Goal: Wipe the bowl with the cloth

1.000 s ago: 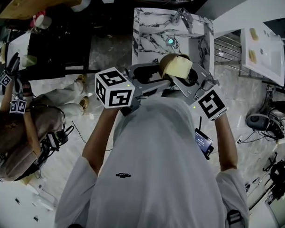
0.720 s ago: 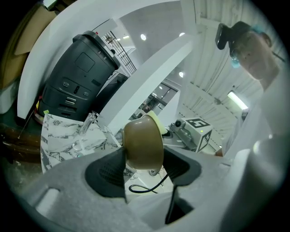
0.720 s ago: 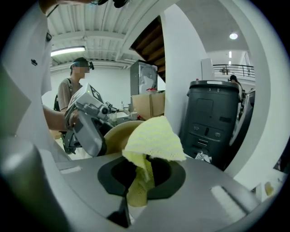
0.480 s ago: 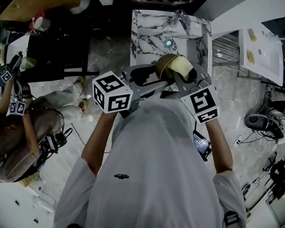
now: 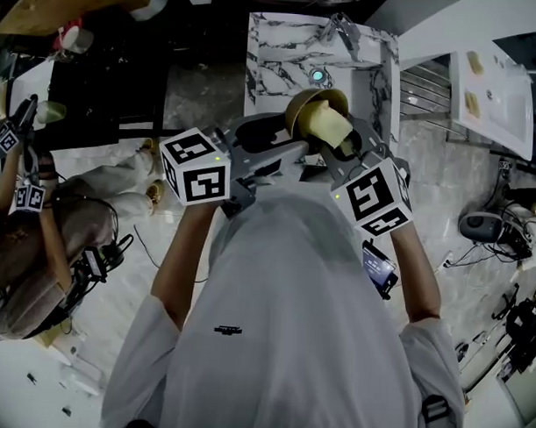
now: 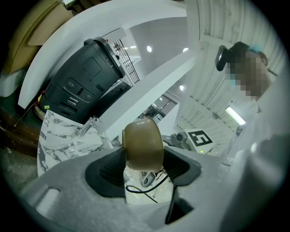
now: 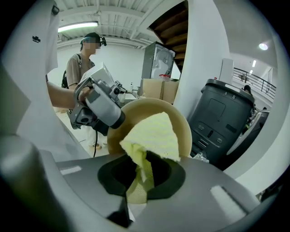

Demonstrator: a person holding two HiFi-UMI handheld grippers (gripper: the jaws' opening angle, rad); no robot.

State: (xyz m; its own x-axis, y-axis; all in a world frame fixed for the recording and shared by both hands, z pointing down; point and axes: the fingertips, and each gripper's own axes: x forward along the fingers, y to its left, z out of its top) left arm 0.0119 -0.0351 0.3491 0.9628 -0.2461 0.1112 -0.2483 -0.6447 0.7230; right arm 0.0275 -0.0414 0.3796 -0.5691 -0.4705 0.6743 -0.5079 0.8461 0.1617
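Both grippers have shifted a little up and to the left in the head view since half a second ago, and the bowl [image 5: 298, 106] has turned so that its hollow faces the camera more; the cloth [image 5: 327, 126] now sits inside that hollow; the left gripper [image 6: 144, 168] has its jaws pinching the bowl by its rim, the bowl showing edge-on between the dark pads; the right gripper [image 7: 141, 174] has its jaws clamped on a bunched tail of the yellow cloth, whose flat folded part lies against the bowl's inner wall; bowl and cloth are held in the air before the person's chest, at the near edge of the marbled counter [image 5: 273, 68]; a second person [image 5: 38, 253] is at the left edge of the head view.
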